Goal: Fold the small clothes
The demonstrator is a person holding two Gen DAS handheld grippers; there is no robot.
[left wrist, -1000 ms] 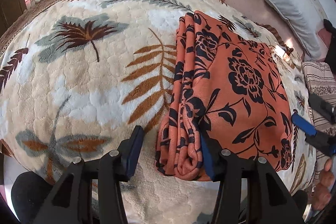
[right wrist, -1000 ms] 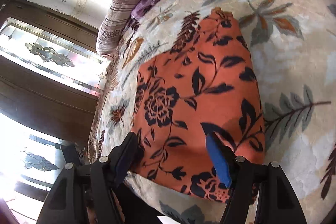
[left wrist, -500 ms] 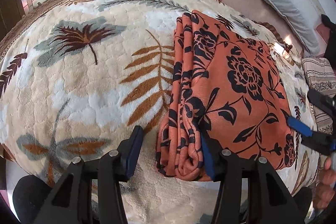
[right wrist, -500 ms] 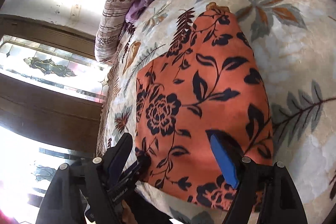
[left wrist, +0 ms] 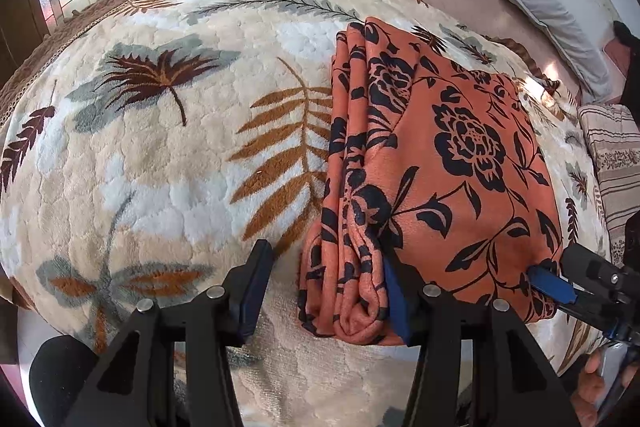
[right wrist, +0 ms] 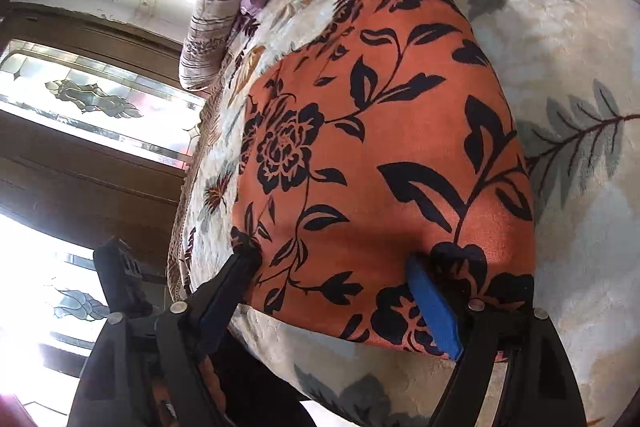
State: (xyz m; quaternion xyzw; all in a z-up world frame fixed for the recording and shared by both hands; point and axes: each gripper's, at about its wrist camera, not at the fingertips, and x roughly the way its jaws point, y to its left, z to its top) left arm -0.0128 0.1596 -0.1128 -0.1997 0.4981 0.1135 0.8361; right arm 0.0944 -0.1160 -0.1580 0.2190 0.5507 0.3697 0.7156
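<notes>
While the left gripper [left wrist: 326,291] stands with its jaws half apart, straddling the bunched folded edge of the orange floral cloth [left wrist: 448,179] without pinching it, the right gripper [right wrist: 334,291] has its jaws wide and opening, the cloth's near edge between them but not pressed. The cloth lies folded on the bed [left wrist: 160,147], toward its near edge. To do this step well, I judge each gripper should take all layers at its near corner before lifting, so the fold stays square. The left view shows the stacked layers along the cloth's side; the right view shows only its smooth top and, beyond, a striped pillow [right wrist: 224,7] at the bed's far edge.
</notes>
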